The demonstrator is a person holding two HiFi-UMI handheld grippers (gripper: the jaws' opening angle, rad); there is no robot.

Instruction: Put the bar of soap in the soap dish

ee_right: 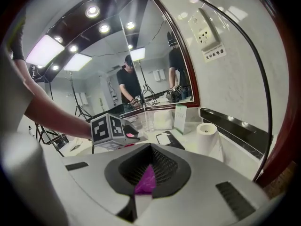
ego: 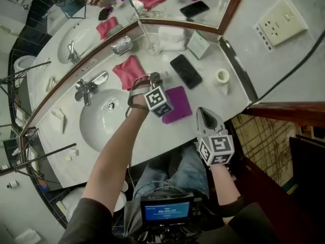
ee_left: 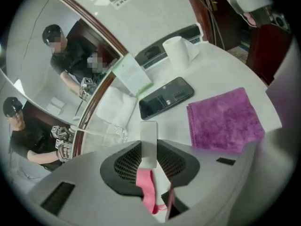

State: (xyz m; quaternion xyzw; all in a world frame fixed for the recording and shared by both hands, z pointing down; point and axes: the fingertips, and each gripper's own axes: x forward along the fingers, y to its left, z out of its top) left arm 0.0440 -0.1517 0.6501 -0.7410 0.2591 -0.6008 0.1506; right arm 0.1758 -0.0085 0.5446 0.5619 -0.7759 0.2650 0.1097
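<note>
Left gripper [ee_left: 149,160] pinches the white bar of soap [ee_left: 148,134] above the pink cloth [ego: 129,71] — soap dish [ego: 122,46] sits apart, by the mirror [ego: 152,4]. Slick soap may slip out; the nearby glass [ego: 153,46] could topple. Right gripper [ego: 207,117] closed, empty.

1. In the head view, the left gripper [ego: 151,80] has its jaws hidden behind its marker cube [ego: 156,98].
2. The bar of soap [ee_left: 148,140] it grips is blurred in the left gripper view, and its lower end is buried between the jaws.
3. The pink cloth [ee_left: 146,192] shows only as a strip below them.
4. In the right gripper view, the purple cloth [ee_right: 145,181] is a mere sliver.
5. The print on the wall label [ee_right: 215,54] is too small to read.
</note>
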